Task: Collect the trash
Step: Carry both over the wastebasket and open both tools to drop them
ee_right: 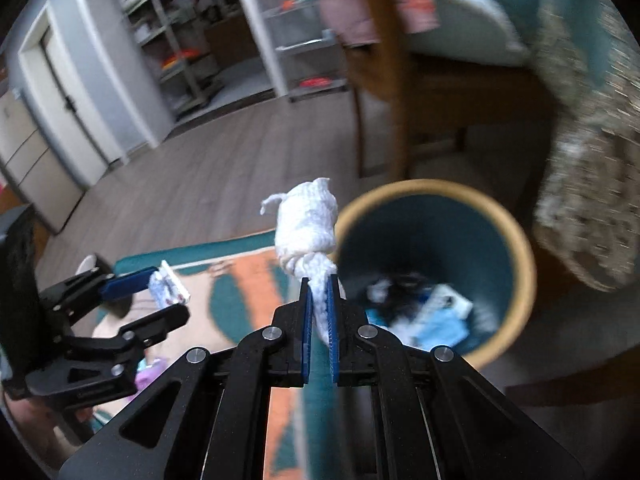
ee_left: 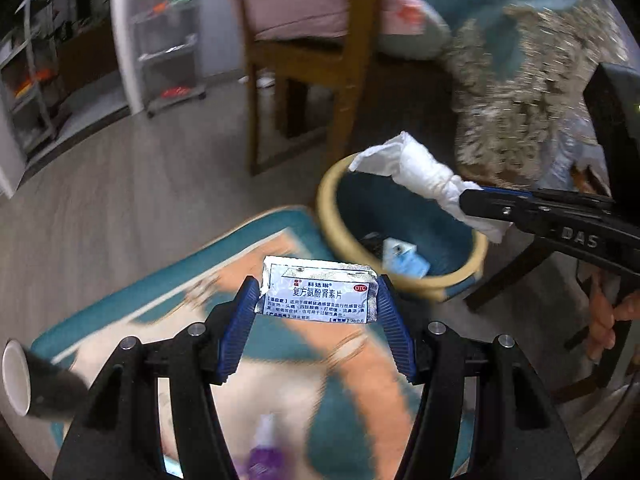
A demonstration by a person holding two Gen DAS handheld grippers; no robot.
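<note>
**Trash in both grippers, bin just ahead**

Foil medicine packet [ee_left: 318,294] sits clamped across its width between the blue pads of the left gripper [ee_left: 318,300], raised above a teal and orange rug [ee_left: 120,312]. The right gripper [ee_right: 319,304] has its fingers pinched almost together on the tail of a twisted white tissue wad [ee_right: 306,224], which hangs over the near rim of the round bin [ee_left: 404,280], teal inside with a tan rim. Paper scraps already lie at the bin's bottom.

This looks like the carry-to-bin step. Next, each load needs to be brought squarely over the opening before the fingers part; the packet is not yet over it.

Around them: grey wood-look floor, a wooden chair [ee_left: 304,60] behind the bin, wire shelving [ee_left: 168,36] beyond. A paper cup [ee_left: 16,378] and a purple item [ee_left: 260,456], blurred, lie on the rug.
</note>
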